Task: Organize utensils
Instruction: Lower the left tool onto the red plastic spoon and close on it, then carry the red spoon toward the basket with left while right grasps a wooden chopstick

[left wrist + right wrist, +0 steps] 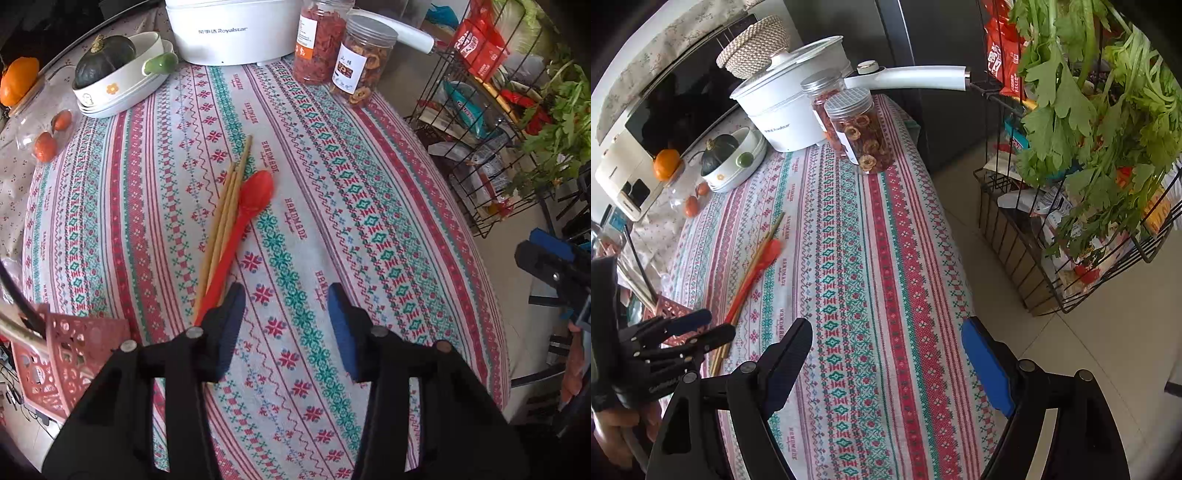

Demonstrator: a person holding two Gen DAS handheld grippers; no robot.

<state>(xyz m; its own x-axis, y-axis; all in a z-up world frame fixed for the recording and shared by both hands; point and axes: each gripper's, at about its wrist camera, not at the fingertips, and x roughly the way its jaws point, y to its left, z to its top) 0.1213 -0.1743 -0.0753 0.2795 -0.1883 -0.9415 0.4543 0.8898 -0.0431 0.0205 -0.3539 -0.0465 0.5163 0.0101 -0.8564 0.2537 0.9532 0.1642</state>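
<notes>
The left gripper (286, 306) hangs over the patterned cloth of the counter (369, 221) with its jaws partly parted and nothing between them; only bare cloth shows in the gap. Its left finger (229, 310) lies over the near end of the red spoon (243, 221), hiding that end, so whether it touches the handle cannot be told. The right gripper (886, 354) stands wide open, also empty, over the cloth near the counter's right edge.

The red spoon lies ahead and to the left of the left gripper, bowl pointing away, touching a bundle of wooden chopsticks (225, 210) on its left side. A red perforated basket (70, 362) sits to the left of the left gripper, cut off by the frame edge, with dark and pale sticks rising from it that are hard to identify.

The left wrist view shows the spoon and chopsticks clearly, and only a sliver of the right gripper at its right edge. The right wrist view shows the left gripper (701, 328) from the side, low at the near ends of the chopsticks, with the hand (617, 432) that holds it; contact there cannot be made out. It also shows the whole white pot (790, 107) with its lid and long handle, which the left view crops, behind two jars (857, 129) of dried fruit. A wire rack (1071, 240) with greens stands to the right of the right gripper.
</notes>
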